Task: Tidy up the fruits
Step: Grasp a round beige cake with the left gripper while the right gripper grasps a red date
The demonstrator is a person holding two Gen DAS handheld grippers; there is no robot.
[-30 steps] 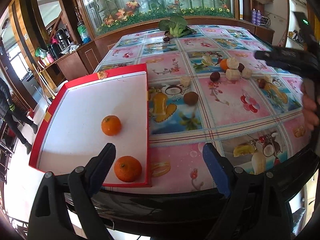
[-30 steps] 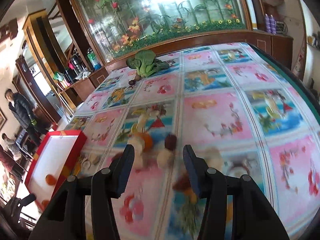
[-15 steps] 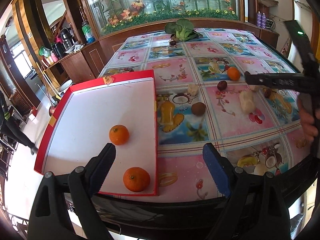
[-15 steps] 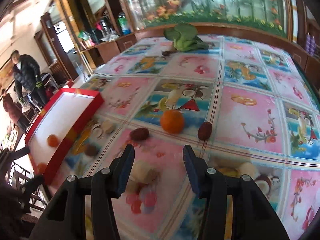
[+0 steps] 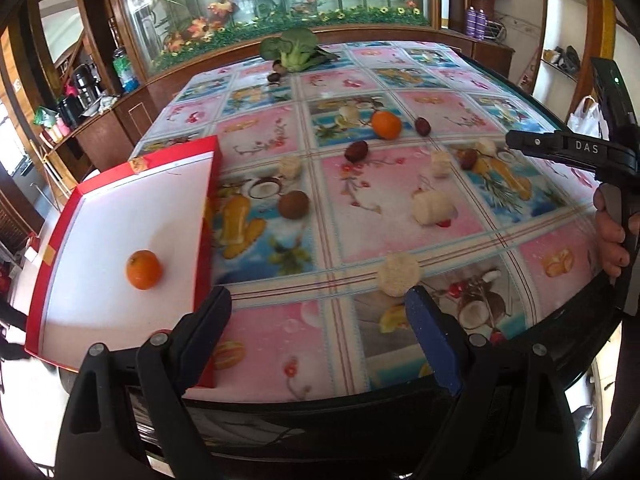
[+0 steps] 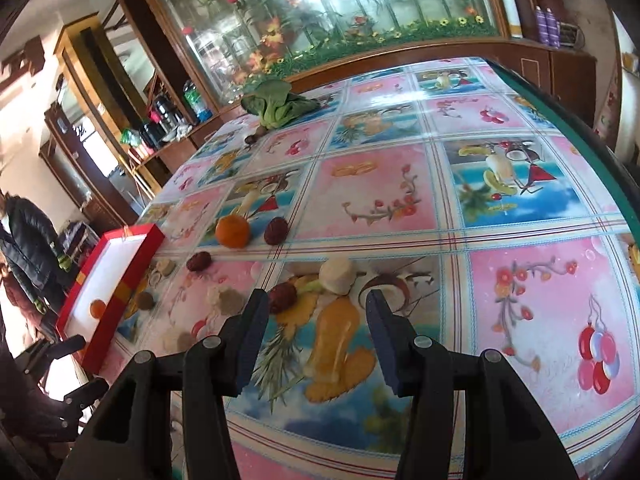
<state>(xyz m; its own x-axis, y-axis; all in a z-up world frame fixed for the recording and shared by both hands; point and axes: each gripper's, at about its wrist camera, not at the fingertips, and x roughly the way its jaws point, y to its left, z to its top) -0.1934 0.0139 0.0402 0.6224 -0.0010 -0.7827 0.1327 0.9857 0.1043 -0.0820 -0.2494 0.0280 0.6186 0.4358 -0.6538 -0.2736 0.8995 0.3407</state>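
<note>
Both grippers were spread wide and held nothing. The left gripper (image 5: 316, 312) hung over the near edge of the table (image 5: 280, 344), its left finger overlapping the near corner of the red tray (image 5: 208, 216). One orange (image 5: 144, 264) lay on the tray's white floor. A second orange (image 5: 386, 124) sat out on the cloth, well apart from the tray, with a red date (image 5: 356, 151) just beside it and another date (image 5: 422, 126) on its other side. A brown fruit (image 5: 293, 205) lay near the tray's right wall. The right gripper (image 6: 316, 308) hovered above the cloth, with a pale chunk (image 6: 337, 275) and a date (image 6: 282, 298) just past its fingertips. Greens (image 6: 276, 104) lay at the far side.
</note>
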